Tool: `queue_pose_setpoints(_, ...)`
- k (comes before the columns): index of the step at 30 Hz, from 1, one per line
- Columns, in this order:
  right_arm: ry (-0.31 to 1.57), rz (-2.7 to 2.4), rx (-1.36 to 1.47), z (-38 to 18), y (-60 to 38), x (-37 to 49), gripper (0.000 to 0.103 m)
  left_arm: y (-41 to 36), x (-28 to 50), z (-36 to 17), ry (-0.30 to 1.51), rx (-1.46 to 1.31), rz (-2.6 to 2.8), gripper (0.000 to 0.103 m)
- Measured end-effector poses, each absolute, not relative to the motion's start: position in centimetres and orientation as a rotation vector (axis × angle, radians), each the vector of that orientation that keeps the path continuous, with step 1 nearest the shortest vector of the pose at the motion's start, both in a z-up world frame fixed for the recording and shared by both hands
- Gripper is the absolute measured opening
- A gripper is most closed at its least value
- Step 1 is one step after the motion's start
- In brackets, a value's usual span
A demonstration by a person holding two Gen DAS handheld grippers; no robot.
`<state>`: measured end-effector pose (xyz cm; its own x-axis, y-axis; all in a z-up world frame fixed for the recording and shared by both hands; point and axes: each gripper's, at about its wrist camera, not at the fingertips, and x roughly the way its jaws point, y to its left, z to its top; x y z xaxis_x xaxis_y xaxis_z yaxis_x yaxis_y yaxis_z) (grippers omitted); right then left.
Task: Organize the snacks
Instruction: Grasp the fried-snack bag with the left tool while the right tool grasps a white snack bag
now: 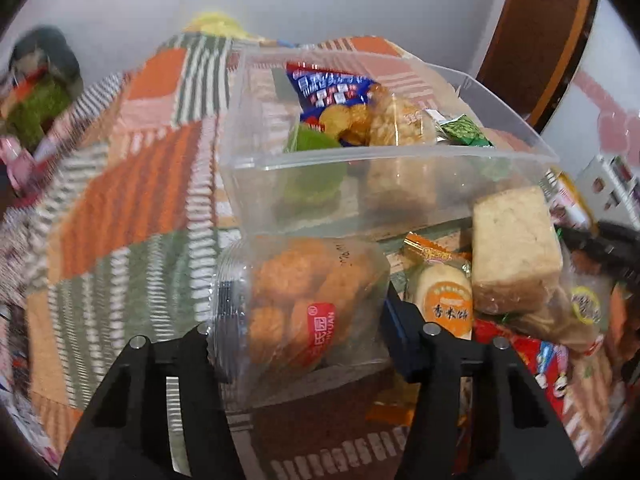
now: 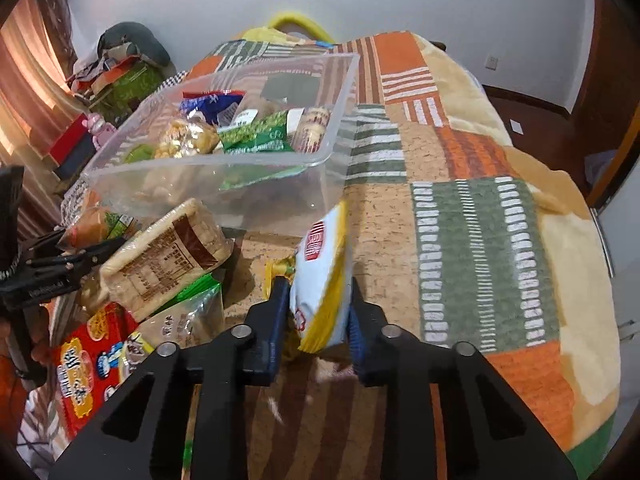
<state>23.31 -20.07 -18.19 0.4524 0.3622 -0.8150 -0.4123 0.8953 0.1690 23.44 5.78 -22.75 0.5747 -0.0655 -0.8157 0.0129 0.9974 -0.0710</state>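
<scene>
We held the left gripper (image 1: 298, 328) pinched on a clear plastic packet of orange-brown round crackers with a red label (image 1: 304, 296), its black fingers pressed against the packet's two sides, just in front of the near wall of the clear rectangular plastic bin (image 1: 384, 164); the right gripper (image 2: 318, 312) was clamped on a white and yellow snack packet with a red logo (image 2: 322, 276), blue-padded fingers squeezing it edge-on, close by the bin's near right corner; the bin stood on the orange, green and tan patchwork blanket (image 2: 460, 216) and already held a blue and red biscuit bag (image 1: 328, 88), a clear bag of golden puffed pieces (image 2: 188, 140) and a green wrapped packet (image 2: 256, 136); beside the bin, a loose pile lay on the blanket: a pale square cake in clear wrap (image 1: 512, 248), a round rice cracker with an orange label (image 1: 444, 300) and a red cartoon-printed packet (image 2: 90, 360).
</scene>
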Motion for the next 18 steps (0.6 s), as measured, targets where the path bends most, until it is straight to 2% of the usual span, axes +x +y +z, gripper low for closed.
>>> queue_pose_setpoints(18,0.796,0.444,-0.021,-11.8,-21.9,23.1,0.024,5.5,20.8,-14.5,0.781,-0.061,-0.044,0.054)
